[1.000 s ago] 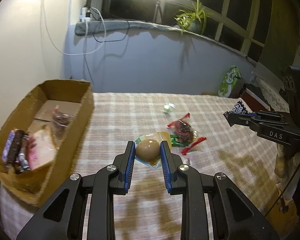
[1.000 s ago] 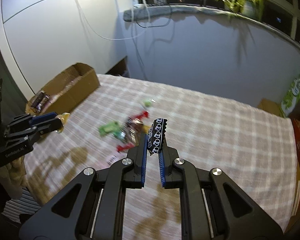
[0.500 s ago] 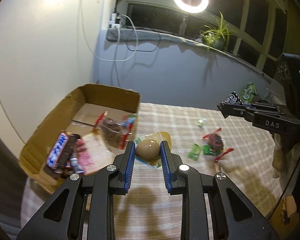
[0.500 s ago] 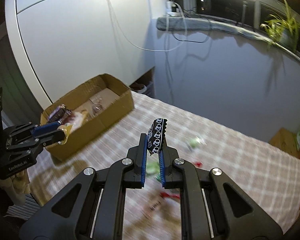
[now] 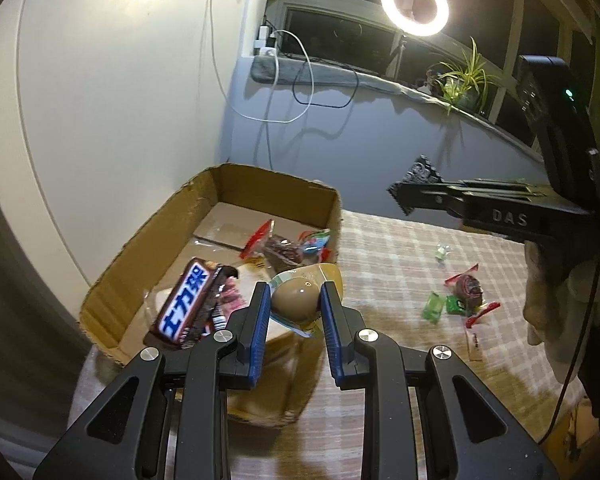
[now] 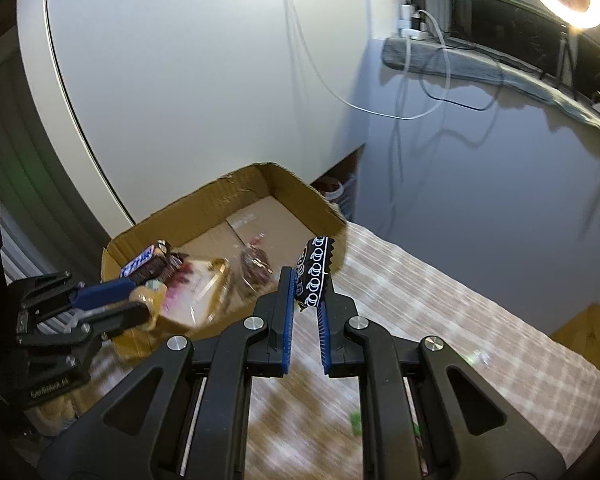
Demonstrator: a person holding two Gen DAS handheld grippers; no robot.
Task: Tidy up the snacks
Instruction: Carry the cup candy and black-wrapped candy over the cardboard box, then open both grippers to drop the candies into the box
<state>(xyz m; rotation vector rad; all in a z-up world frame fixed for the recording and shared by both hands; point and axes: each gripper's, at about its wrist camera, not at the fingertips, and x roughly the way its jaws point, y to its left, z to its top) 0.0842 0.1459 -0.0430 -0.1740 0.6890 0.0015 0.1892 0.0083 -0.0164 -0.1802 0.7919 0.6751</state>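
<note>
- Two snacks are off the table, one in each gripper: a packaged brown egg in a clear and yellow wrapper, and a black packet printed with white rings and cut with a zigzag edge.
- Closed on the egg from both sides, the left gripper has its blue pads against the shell, with the wrapper sticking out above and below the fingers.
- Pinching the black packet near its lower end, the right gripper holds it upright, so most of the packet stands above the fingertips.
- Seen from the left wrist, the egg hangs over the near right corner of the cardboard box, just above its rim.
- Seen from the right wrist, the black packet sits in front of the box's right wall, level with the rim; whether it is over the box or over the cloth I cannot tell.
- Inside the box lie a brown and blue chocolate bar, a pink and white pack and a clear bag of dark pieces with red ends.
- Several loose snacks lie on the checked tablecloth, well apart from both grippers: a red-ended dark candy, two green sweets and a small pale one.
- Behind the table stand a ring light and a potted plant on the sill.
</note>
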